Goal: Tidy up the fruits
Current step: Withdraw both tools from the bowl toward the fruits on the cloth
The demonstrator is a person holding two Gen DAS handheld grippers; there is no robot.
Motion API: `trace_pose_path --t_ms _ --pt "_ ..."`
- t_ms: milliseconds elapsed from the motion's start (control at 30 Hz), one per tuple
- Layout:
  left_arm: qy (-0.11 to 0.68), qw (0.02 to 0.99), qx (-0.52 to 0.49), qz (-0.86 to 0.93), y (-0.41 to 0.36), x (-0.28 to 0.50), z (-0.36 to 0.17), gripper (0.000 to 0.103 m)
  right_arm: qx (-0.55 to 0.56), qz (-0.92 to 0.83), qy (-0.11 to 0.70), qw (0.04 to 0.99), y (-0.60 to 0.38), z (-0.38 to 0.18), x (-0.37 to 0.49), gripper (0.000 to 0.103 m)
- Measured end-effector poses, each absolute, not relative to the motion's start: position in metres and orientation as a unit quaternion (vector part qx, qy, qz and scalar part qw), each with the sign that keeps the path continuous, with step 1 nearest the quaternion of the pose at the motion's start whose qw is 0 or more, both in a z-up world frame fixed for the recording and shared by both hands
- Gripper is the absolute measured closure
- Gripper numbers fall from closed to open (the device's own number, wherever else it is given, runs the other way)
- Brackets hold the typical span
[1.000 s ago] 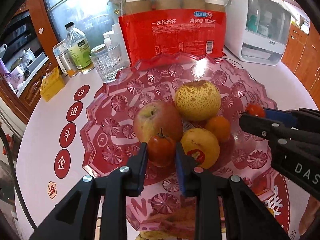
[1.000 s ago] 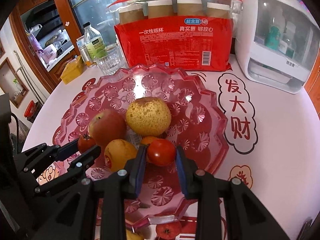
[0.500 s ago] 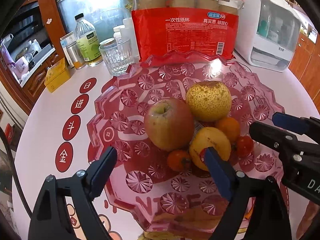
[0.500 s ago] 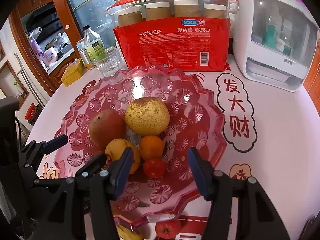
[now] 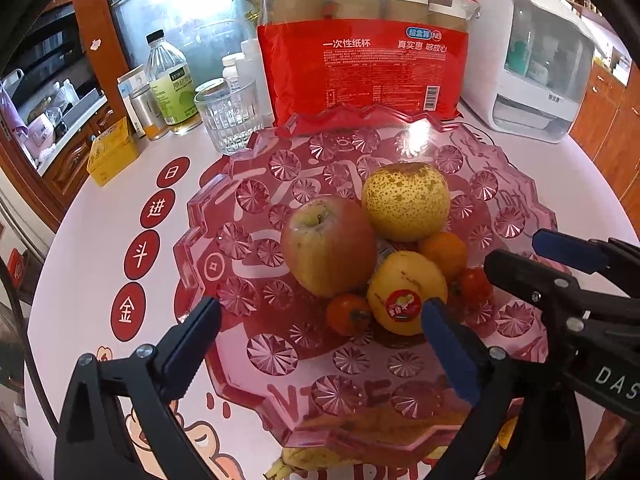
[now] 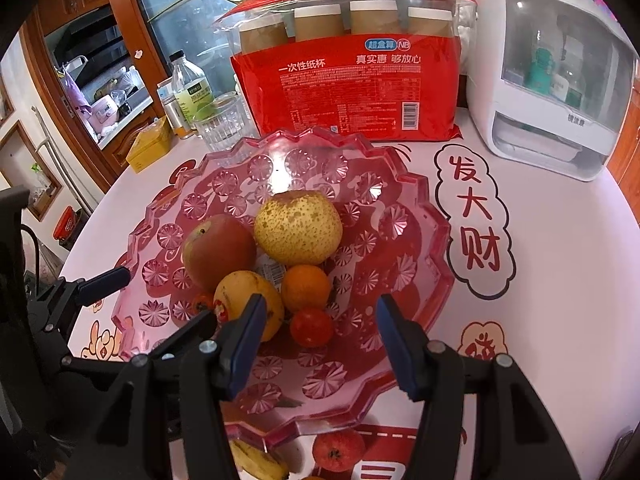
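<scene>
- Both grippers have let go of the tomatoes they clamped a second ago and drawn back toward the near rim of the pink glass fruit plate [image 5: 208,216]; the fruit now lies free on the plate.
- Left gripper [image 5: 320,322]: jaws spread wide, nothing between them, hovering over the near edge of the plate.
- Right gripper [image 6: 320,318]: jaws likewise spread wide and empty, over the near part of the plate, seen from the left wrist view coming in from the right edge.
- Left tomato [image 5: 347,314] rests on the plate, touching the near side of the stickered yellow fruit [image 5: 406,290] and just in front of the apple [image 5: 328,246].
- Right tomato [image 6: 311,326] sits on the plate just in front of the orange [image 6: 306,287], beside the stickered yellow fruit.
- Speckled pear [image 5: 405,200] lies behind the cluster, touching the apple and the orange; all six fruits are bunched around the plate's middle.
- Behind the plate, at the far edge of the tabletop [image 6: 560,280], stands a red pack of paper cups [image 5: 364,68]; a drinking glass [image 5: 230,118] and a bottle [image 5: 170,84] stand to its left, a white appliance [image 6: 548,92] at the far right corner.
- A yellow box [image 5: 112,152] sits near the far left edge.
</scene>
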State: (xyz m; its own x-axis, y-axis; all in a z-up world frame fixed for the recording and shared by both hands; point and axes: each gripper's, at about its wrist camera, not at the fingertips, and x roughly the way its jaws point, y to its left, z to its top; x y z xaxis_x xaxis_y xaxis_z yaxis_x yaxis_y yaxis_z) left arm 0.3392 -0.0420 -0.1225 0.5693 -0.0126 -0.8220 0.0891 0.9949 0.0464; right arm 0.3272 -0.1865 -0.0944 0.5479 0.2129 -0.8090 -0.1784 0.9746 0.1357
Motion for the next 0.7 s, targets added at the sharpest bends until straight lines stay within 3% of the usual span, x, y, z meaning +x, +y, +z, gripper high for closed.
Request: trace_pose_path --t_ms 700 --pt "0.471 0.881 0.036 -0.036 -0.032 0.322 -0.1 0.001 0.02 0.115 0.449 0.886 -0.181 -0.071 0.308 0.046"
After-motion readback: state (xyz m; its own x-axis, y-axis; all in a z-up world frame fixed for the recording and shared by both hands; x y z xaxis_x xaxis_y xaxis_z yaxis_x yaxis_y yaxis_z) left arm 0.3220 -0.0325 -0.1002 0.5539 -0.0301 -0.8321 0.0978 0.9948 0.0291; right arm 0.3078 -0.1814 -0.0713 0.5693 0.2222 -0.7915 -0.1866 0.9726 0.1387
